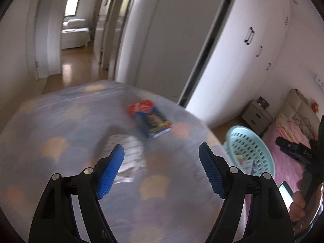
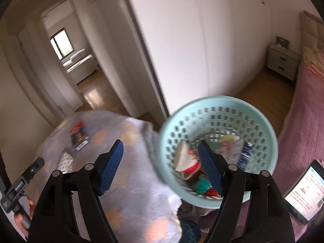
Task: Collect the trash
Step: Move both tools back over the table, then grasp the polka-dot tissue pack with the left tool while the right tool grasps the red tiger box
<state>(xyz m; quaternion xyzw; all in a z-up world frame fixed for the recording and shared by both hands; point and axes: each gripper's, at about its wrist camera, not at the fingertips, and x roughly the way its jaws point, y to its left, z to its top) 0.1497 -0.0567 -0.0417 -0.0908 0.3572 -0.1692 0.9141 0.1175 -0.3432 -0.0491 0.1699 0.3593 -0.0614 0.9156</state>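
Observation:
A red and blue box [image 1: 149, 119] [image 2: 80, 135] lies on a blue-grey cover with peach patches [image 1: 60, 121]. A white printed wrapper [image 1: 129, 158] [image 2: 65, 162] lies nearer, just past the left fingertip of my left gripper [image 1: 162, 147]. That gripper is open and holds nothing. A pale teal perforated basket [image 1: 257, 147] [image 2: 202, 119] stands to the right and holds several pieces of trash. My right gripper [image 2: 161, 142] is open and empty. Its right finger hangs over the basket, its left one over the cover.
White wardrobe doors [image 2: 182, 40] rise behind the basket. A doorway [image 1: 75, 30] opens onto a wooden floor. A nightstand [image 2: 281, 62] stands by a pink bed [image 2: 299, 125]. A device with a lit screen [image 2: 307, 190] lies at the right. A hand [image 2: 22, 218] holds the left gripper's handle.

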